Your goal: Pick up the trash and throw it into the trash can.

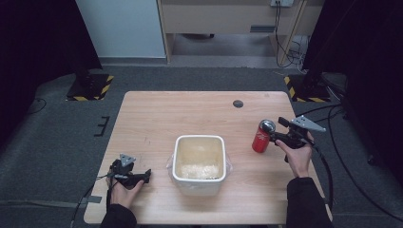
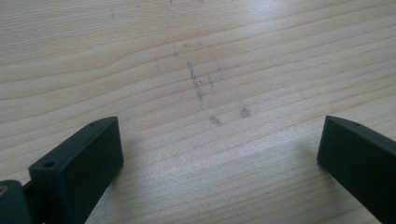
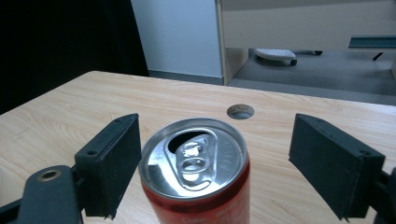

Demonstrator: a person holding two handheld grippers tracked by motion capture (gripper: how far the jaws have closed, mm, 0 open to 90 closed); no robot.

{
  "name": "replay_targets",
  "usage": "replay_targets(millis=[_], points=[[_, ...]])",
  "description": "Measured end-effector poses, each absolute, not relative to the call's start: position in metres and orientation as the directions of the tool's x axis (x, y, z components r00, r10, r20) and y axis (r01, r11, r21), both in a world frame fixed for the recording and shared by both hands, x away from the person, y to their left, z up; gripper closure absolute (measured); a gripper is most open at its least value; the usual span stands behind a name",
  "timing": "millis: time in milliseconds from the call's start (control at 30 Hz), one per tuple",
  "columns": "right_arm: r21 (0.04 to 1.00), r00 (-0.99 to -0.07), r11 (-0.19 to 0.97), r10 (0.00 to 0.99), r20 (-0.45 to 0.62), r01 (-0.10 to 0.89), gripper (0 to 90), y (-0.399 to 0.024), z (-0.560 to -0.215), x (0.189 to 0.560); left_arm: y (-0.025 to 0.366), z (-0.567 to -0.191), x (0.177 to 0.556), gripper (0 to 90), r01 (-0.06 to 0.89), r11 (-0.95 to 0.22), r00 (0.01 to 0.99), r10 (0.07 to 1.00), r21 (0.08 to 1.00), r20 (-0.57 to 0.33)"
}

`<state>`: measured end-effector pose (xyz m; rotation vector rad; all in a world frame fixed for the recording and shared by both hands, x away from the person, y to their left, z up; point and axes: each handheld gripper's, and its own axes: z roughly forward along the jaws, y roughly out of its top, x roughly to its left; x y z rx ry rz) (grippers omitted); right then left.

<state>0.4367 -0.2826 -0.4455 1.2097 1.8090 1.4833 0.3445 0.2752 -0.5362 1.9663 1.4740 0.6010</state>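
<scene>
A: Layout, big to small: wooden surface [image 1: 157, 114], white tub [image 1: 199, 163] with a clear liner near the middle front, red soda can [image 1: 261, 136] upright at the right side, well apart from the tub.

B: Can's state?

A: Opened, tab [image 3: 190, 157] lying flat on the lid. It stands between the jaws of the right hand-held gripper [image 1: 279, 136].

B: Clamped?

A: No. In the right gripper view the jaws are spread wide; the left pad sits just beside the can wall, the right one has a clear gap. Nothing held.

B: Left side?

A: Left hand-held gripper [image 1: 142, 176] low over bare wood near the front left corner, jaws wide apart, empty.

B: So which step?

A: Looks like the approach to grasp the can. Next move calls for centring the can between the pads, then closing squarely on its wall. Keep it upright, since it's open and may spill.
</scene>
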Motion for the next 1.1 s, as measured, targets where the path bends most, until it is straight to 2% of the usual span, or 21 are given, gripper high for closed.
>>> replay_targets(millis=[300, 667, 933, 1100], points=[[0.951, -0.501, 0.007, 0.851, 0.157, 0.309, 15.9, -0.278, -0.446, 0.436, 0.275, -0.536, 0.345, 0.0, 0.687, -0.202, 0.28, 0.96, 0.698, 0.002], [0.921, -0.509, 0.111, 0.854, 0.104, 0.374, 15.8, -0.268, -0.463, 0.441, 0.275, -0.536, 0.345, 0.0, 0.687, -0.201, 0.28, 0.96, 0.698, 0.001], [0.886, -0.503, 0.198, 0.863, 0.045, 0.419, 23.5, -0.261, -0.476, 0.444, 0.275, -0.536, 0.345, 0.0, 0.687, -0.201, 0.28, 0.96, 0.698, 0.001], [0.871, -0.496, 0.193, 0.866, 0.065, 0.452, 31.9, -0.266, -0.483, 0.445, 0.275, -0.536, 0.345, 0.0, 0.687, -0.202, 0.28, 0.96, 0.698, 0.001]])
